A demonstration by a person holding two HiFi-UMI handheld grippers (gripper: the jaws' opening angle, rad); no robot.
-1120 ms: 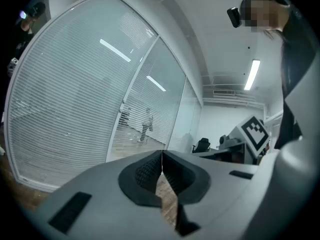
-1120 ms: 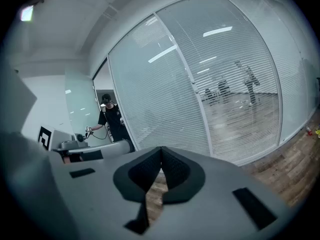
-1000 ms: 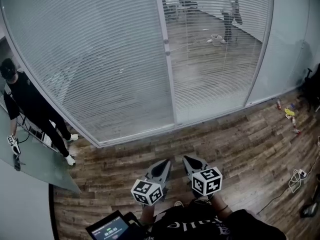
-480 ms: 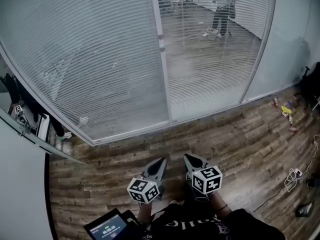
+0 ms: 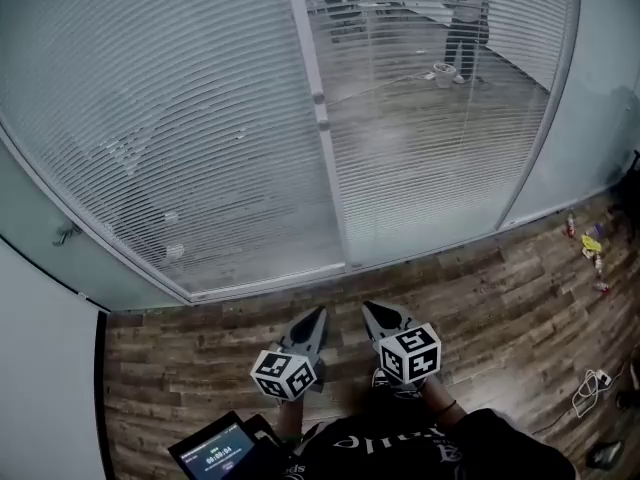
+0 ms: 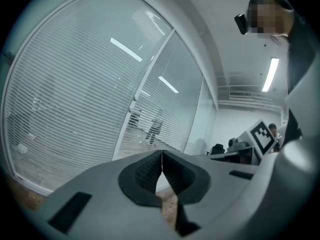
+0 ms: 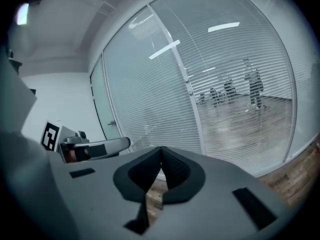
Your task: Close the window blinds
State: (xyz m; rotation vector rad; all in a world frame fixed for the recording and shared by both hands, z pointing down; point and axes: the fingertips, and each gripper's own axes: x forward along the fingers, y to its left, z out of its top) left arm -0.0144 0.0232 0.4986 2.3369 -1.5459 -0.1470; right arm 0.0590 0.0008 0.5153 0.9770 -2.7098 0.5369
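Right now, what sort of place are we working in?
Probably an office: glass partition walls with slatted blinds, a wood-plank floor, and a person standing in the room beyond the glass.

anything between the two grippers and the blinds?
Nothing but wood floor: the head view shows it bare between the shut left gripper, the right gripper and the blinds.

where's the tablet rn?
Head view, bottom left: the tablet sits at the frame's lower edge, just below and left of the left tool, over the wood floor.

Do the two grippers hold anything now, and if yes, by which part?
Nothing is held: the left gripper and the right gripper are both shut, with nothing between the jaws.
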